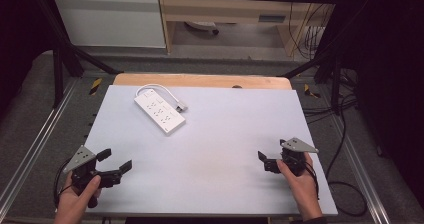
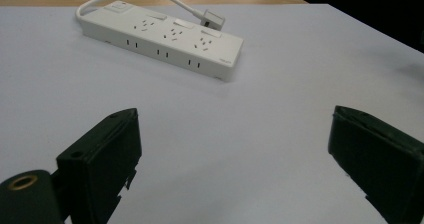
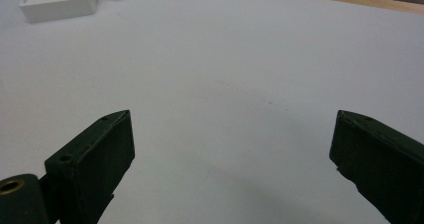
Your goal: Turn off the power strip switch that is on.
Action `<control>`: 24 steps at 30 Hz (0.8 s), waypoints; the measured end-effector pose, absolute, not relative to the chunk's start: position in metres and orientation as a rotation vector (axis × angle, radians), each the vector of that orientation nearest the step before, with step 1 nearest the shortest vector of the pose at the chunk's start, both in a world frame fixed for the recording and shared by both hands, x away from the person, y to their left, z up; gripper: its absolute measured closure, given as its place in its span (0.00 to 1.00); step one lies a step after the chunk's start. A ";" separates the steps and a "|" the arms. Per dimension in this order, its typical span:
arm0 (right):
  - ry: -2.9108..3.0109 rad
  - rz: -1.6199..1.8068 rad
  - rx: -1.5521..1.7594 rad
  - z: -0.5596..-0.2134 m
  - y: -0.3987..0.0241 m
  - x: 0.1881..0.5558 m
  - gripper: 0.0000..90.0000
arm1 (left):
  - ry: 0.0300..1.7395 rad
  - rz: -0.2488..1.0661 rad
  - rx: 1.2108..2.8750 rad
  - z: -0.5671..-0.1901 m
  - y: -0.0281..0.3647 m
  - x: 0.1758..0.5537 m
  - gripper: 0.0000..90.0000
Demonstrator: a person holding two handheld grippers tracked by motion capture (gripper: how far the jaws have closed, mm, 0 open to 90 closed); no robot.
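Two tools, left tool (image 1: pixel 116 161) and right tool (image 1: pixel 271 153), agape, empty, power strip (image 3: pixel 59 2) cropped.

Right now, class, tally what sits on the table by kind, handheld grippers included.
White power strip with cord and plug: 1
Black grippers, left gripper and right gripper, both open: 2
Total: 3

Table (image 1: pixel 215 149) bare between both sides; sole obstacle: white power strip (image 1: pixel 160 113) (cord looped behind) far left.
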State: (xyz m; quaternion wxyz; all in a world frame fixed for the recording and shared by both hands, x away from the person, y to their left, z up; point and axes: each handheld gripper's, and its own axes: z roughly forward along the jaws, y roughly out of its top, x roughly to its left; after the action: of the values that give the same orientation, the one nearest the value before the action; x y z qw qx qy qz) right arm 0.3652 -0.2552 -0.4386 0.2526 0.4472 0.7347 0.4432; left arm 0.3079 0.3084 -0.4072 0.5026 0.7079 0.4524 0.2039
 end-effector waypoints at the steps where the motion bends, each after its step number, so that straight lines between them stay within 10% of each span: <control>1: 1.999 1.209 1.214 -0.438 -0.255 0.365 0.05 | 1.093 0.492 1.711 -0.407 0.309 0.308 0.08; 24: 2.006 1.188 1.214 -0.438 -0.251 0.364 0.05 | 1.135 0.482 1.727 -0.404 0.305 0.320 0.07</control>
State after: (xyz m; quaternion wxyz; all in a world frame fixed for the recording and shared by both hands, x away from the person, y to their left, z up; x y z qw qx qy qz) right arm 0.3636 -0.2512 -0.4380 0.2537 0.4467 0.7383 0.4371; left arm 0.3199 0.3046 -0.4039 0.4880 0.7103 0.4670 0.1982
